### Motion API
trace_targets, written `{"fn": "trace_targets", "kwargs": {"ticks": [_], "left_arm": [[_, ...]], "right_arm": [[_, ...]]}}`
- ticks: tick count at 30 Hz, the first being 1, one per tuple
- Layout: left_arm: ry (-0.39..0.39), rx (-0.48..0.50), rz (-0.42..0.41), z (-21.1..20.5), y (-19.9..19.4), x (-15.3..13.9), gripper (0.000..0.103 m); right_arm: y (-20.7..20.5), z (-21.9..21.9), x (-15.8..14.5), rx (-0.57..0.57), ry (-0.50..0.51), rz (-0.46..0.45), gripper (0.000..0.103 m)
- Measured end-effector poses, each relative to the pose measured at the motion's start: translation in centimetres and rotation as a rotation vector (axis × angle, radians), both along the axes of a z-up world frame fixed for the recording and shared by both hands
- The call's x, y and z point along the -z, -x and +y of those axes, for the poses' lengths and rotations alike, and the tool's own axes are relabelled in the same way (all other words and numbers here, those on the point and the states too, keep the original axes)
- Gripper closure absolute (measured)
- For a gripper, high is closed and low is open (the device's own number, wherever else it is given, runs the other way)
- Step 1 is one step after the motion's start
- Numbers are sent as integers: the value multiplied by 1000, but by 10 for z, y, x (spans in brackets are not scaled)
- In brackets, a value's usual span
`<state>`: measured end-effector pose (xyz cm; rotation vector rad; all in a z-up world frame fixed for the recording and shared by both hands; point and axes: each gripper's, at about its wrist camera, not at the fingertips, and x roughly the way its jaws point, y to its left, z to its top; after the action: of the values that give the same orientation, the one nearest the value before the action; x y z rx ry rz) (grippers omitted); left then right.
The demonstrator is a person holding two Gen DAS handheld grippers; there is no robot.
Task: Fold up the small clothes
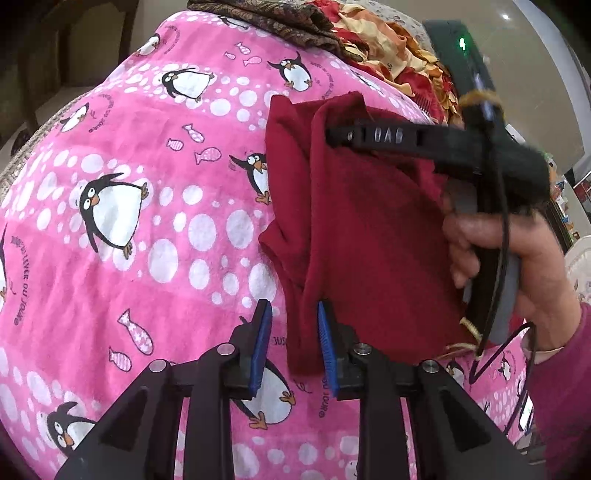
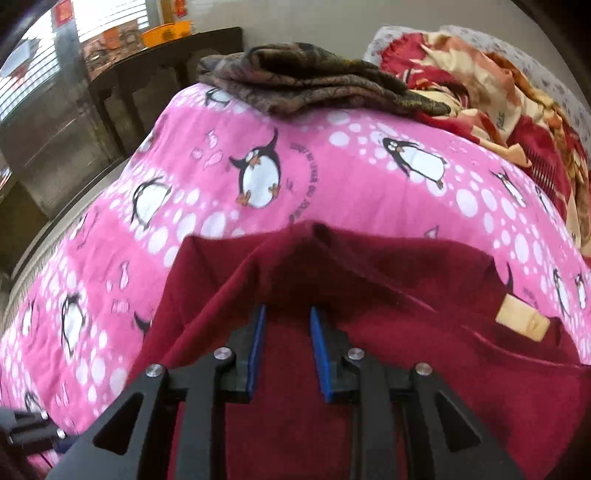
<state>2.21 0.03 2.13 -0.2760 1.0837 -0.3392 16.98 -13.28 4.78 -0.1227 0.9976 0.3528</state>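
While both hand-held grippers gape, the left (image 1: 293, 347) brushes the maroon garment (image 1: 369, 236).

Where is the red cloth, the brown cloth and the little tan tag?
red cloth (image 1: 369, 236), left wrist view, middle of its folded top layer
brown cloth (image 2: 295, 81), right wrist view, top of the folded pile
tan tag (image 2: 522, 317), right wrist view, centre of the tag

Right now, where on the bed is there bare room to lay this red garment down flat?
The pink penguin sheet lies bare left of the dark red garment, from the left gripper up to the brown patterned cloth. It is crowded at the far edge, where that cloth meets the red and yellow blanket, and on the right around the right gripper.
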Motion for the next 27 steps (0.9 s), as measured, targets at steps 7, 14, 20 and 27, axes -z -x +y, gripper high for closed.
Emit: {"fn": "trace_targets", "kwargs": {"ticks": [7,14,20,27], "left_arm": [[16,-3,-1,1,-1,2,97],[93,-26,-5,15,7,7,92],[86,-19,-13,20,8,0,81],[21,68,-144,-5,7,-29,65]], "right_arm": [[13,10,-29,-17,-65,-2,40],[13,55,-12,-63,-15,65,24],[18,68,5,-44,107,11,64],[34,-7,-41,-16,-235,30,84]]}}
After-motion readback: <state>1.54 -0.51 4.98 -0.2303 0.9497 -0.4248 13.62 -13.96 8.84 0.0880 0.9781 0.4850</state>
